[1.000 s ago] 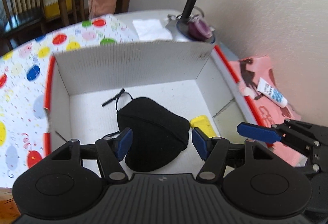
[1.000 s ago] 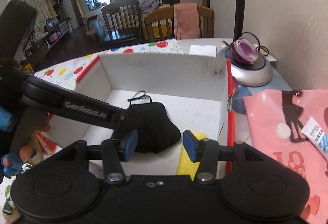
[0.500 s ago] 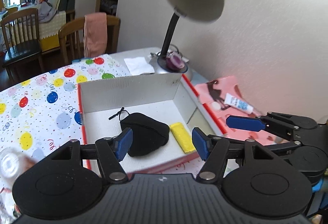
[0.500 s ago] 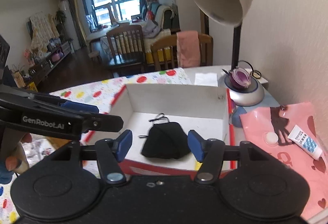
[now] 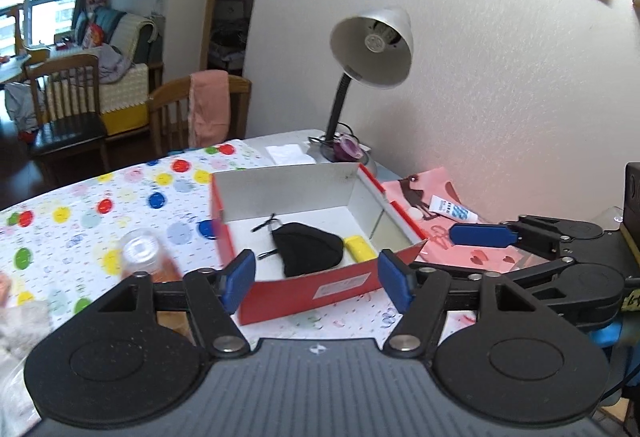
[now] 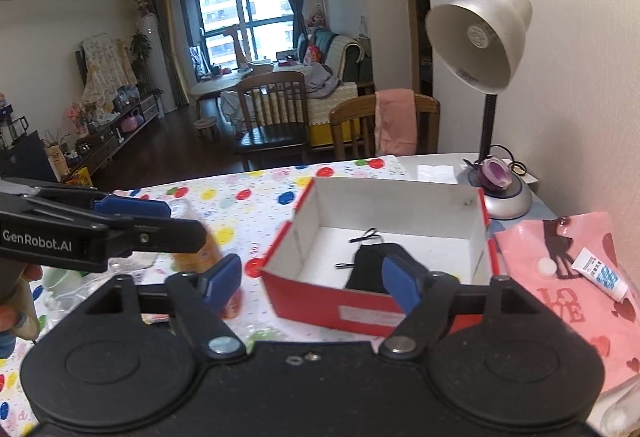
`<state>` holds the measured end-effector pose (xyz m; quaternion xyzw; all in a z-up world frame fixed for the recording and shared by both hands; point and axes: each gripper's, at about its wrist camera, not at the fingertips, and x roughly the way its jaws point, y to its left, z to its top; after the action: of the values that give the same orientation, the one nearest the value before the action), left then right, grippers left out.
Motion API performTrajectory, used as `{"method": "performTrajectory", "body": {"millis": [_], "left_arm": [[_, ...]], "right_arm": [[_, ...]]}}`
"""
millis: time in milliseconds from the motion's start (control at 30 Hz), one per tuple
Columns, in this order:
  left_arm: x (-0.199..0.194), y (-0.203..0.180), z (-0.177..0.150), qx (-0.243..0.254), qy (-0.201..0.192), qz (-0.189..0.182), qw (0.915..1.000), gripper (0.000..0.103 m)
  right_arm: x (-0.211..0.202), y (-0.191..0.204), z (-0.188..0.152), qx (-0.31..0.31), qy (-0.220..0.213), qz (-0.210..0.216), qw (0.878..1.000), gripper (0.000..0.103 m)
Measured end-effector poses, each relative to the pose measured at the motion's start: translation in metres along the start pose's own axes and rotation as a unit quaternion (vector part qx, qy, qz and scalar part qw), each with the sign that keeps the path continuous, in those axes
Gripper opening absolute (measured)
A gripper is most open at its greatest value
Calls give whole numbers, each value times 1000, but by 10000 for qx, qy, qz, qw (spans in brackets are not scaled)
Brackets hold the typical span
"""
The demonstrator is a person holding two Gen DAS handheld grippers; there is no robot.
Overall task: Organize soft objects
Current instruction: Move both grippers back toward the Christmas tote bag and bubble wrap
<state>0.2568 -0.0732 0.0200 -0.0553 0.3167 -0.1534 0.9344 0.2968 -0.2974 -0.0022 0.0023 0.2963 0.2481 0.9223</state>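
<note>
- The black mask (image 5: 308, 252) lies in the red box (image 5: 304, 291) on the counter (image 5: 120, 197), beside a yellow sponge (image 5: 359, 248).
- The left gripper (image 5: 316, 279) has just been opening its fingers, with nothing held.
- The right gripper (image 6: 310, 283) has too, and holds nothing.

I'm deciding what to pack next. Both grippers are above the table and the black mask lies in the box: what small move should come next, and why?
Probably swing the left gripper toward the pale soft thing at the left table edge. Both grippers are open and hold nothing, the right gripper having just opened, while the black mask and a yellow piece already lie in the red box.
</note>
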Motion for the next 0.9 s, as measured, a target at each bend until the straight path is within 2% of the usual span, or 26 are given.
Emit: {"method": "performTrajectory", "body": {"millis": [333, 433, 500, 567, 733, 900], "left_arm": [[-56, 35, -38, -2, -264, 450, 9986, 70], [-68, 41, -51, -7, -456, 587, 9972, 73], [-75, 43, -59, 15, -624, 666, 9958, 83], [-81, 45, -67, 24, -744, 692, 9948, 86], [-79, 48, -86, -42, -645, 817, 9946, 86], [-65, 55, -109, -263, -347, 801, 9958, 86]], "right_arm": [[-18, 47, -16, -108, -85, 204, 9997, 91], [-20, 59, -24, -191, -81, 213, 9996, 97], [-19, 65, -30, -230, -66, 224, 9995, 100], [-17, 71, -37, -235, -34, 243, 9994, 103], [-7, 76, -54, -270, 97, 292, 9992, 103], [7, 81, -82, -323, 256, 309, 9987, 103]]}}
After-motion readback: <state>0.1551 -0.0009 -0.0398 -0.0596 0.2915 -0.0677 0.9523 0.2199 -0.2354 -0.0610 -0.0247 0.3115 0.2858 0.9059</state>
